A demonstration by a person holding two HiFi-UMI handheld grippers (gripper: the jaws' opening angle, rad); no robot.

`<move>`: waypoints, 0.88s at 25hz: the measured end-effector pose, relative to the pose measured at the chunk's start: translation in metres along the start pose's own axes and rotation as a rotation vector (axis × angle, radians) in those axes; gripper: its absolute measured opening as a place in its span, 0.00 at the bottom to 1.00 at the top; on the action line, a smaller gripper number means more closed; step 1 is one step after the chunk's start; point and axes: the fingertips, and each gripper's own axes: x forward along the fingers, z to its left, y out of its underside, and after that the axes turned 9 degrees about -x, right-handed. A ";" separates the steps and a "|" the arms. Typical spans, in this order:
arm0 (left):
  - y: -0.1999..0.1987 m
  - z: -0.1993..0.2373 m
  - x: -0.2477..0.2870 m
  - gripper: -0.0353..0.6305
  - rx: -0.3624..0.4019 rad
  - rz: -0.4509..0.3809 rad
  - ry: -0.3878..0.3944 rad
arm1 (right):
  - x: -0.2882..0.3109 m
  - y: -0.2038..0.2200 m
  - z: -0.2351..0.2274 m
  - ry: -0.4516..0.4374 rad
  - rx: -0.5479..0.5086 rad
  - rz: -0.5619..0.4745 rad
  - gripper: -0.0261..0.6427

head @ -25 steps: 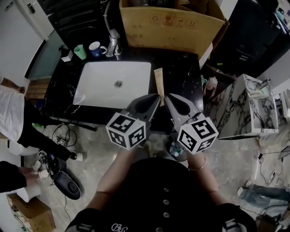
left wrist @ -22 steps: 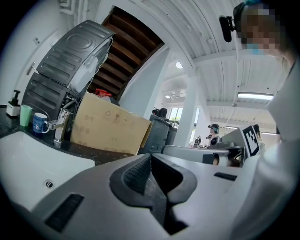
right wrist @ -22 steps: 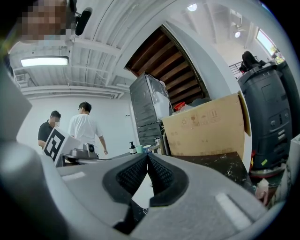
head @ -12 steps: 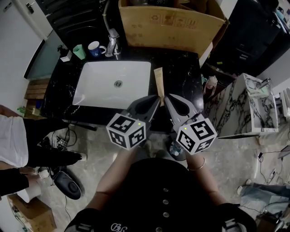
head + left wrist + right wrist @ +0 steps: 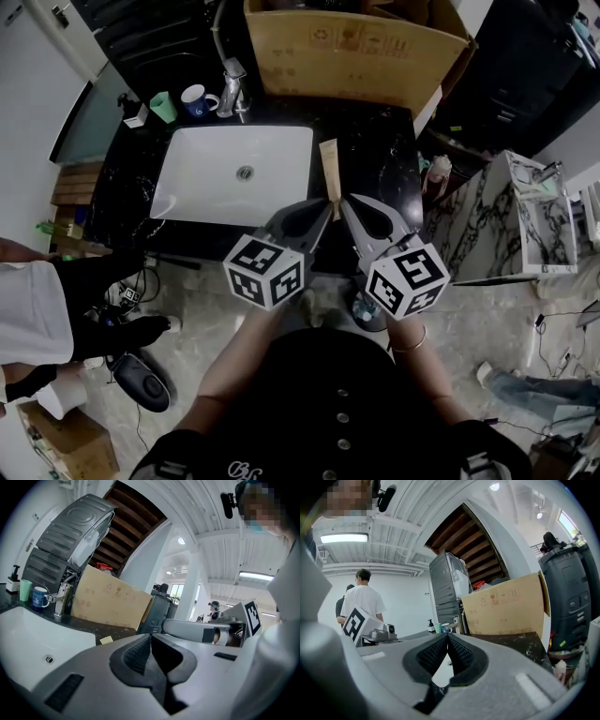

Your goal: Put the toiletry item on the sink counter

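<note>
- Closed and empty, the left tongs and the right tongs are held side by side, each with its grey jaws pressed together, above the near edge of the black marbled surface.
- Just beyond their tips, the flat beige toiletry tube lies lengthwise on that surface, just right of the white rectangular basin. The tongs hide its near end.
- At the basin's far rim stands a chrome tap, with a dark blue mug to its left and a pale green cup further left.
- Farthest back, a large brown cardboard box stands at the far right.
</note>
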 end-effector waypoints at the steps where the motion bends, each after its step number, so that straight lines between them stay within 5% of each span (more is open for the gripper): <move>1: 0.000 0.001 0.000 0.08 0.002 0.001 -0.001 | 0.001 0.000 0.000 0.001 -0.002 0.002 0.04; 22: -0.005 0.010 0.005 0.08 -0.018 -0.017 -0.003 | 0.009 0.008 -0.003 0.013 -0.009 0.032 0.04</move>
